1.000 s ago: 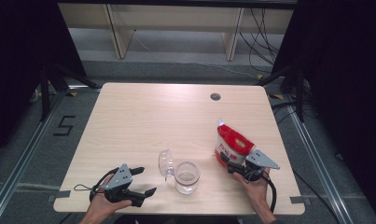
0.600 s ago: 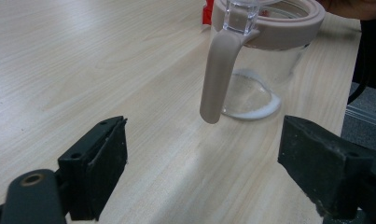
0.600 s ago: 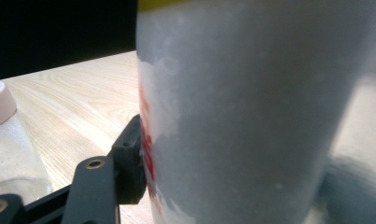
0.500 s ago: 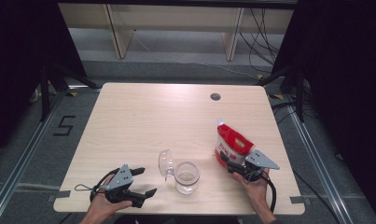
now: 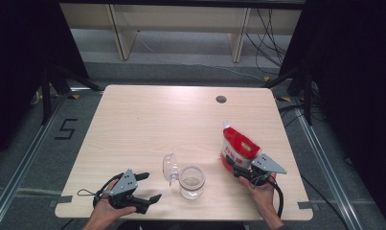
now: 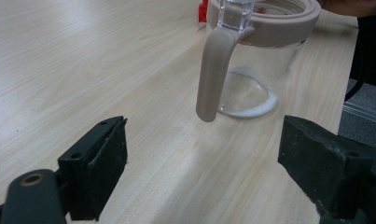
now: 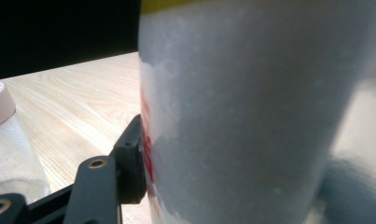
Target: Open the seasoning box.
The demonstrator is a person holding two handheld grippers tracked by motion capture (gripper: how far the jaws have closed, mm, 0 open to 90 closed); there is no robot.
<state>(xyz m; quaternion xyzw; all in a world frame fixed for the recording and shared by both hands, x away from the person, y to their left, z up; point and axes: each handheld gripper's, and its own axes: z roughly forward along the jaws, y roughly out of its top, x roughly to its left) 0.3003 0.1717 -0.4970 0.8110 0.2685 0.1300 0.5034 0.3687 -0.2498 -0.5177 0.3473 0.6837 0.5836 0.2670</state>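
A red and white pouch [image 5: 238,146] stands upright near the table's right front. My right gripper [image 5: 235,165] grips its lower part; its jaws have just been closing with the pouch between them. In the right gripper view the pouch [image 7: 241,121] is very close, and one black pad [image 7: 132,158] presses on its side. A clear glass jar [image 5: 191,182] with its lid [image 5: 170,167] swung open stands at front centre. My left gripper [image 5: 150,187] rests open at the front left and points at the jar [image 6: 255,60], with nothing between its jaws.
The wooden table [image 5: 157,124] has a round cable hole [image 5: 221,99] at the back right. A pinkish strap [image 6: 212,74] hangs from the jar's rim, and a white residue lies in its bottom. Dark floor and shelving lie beyond the table.
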